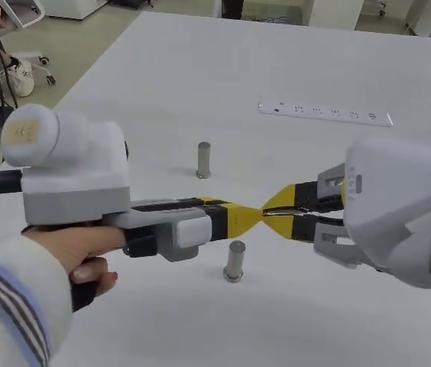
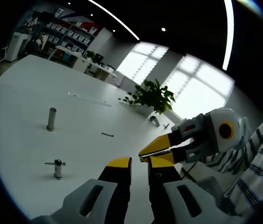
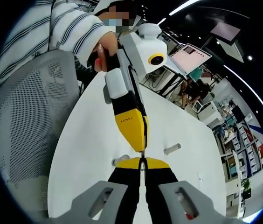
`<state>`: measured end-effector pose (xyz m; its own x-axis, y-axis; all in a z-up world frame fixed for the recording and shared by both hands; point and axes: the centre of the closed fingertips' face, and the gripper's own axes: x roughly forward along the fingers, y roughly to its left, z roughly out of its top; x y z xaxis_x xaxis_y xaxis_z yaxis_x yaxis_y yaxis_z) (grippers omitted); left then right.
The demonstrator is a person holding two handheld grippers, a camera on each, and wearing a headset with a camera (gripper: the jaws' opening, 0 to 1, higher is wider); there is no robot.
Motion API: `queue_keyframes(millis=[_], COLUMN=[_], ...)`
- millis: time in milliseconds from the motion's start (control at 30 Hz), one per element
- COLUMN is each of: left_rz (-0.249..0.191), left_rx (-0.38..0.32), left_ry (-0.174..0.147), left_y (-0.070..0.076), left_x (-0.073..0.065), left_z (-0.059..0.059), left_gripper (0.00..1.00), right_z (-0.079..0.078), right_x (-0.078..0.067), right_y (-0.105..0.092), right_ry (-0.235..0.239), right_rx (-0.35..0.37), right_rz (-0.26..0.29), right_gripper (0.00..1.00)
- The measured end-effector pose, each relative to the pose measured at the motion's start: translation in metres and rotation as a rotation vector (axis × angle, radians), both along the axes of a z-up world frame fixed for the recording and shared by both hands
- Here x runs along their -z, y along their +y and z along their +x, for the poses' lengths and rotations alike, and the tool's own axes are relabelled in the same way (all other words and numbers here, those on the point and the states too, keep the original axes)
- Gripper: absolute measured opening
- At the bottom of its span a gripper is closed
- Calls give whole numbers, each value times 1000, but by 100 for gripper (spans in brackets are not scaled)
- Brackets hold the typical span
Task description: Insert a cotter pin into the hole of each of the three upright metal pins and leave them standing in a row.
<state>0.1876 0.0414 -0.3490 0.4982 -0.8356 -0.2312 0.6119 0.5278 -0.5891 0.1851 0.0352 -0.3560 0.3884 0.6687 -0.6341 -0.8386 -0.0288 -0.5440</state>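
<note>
A hand (image 1: 78, 252) holds the left gripper (image 1: 254, 217) level over the desk (image 1: 200, 76), pointing across it. In the left gripper view its jaws stand a little apart, grasping nothing that can be made out. Out to the left of the left gripper in that view stands a fitted metal pin (image 2: 58, 169), upright with a cotter pin already crosswise through its top, and beyond it a bare metal pin (image 2: 51, 118), also upright. A loose cotter pin (image 2: 107, 135) lies flat on the desk ahead and left of the left gripper, its long axis running across the jaws' line and not along it. In the head view one upright pin (image 1: 203, 160) stands on the far side of the left gripper and another (image 1: 234, 261) on its near side. The right gripper (image 1: 270, 213) meets the left gripper tip to tip, its jaws pinched together; whether a cotter pin sits between them is too small to tell. The left gripper is probably the nearer to the loose cotter pin.
</note>
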Motion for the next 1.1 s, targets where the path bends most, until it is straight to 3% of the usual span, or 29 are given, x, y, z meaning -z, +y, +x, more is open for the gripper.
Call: queue_keyframes(millis=[167,533,833,1000,1100], left_rz=[22,10,102,84,73], left_rx=[-2,-3,25,16,15], left_ry=[-12,0,-15,-11,-26], left_y=[2,6,6,7,7], left_x=[2,2,11,10,7], left_z=[1,0,-7,-7,-7], left_gripper=[2,0,0,0,0], right_z=[-1,-2,-7,-7,-6], right_x=[0,2,11,10,6], right_y=[3,9,12,11,11], right_ry=[-4,-11,-3,15,17], right_rx=[-9,-30,-45,-24,-7], right_rz=[-5,-16,-41,-11,19], right_gripper=[0,0,0,0,0])
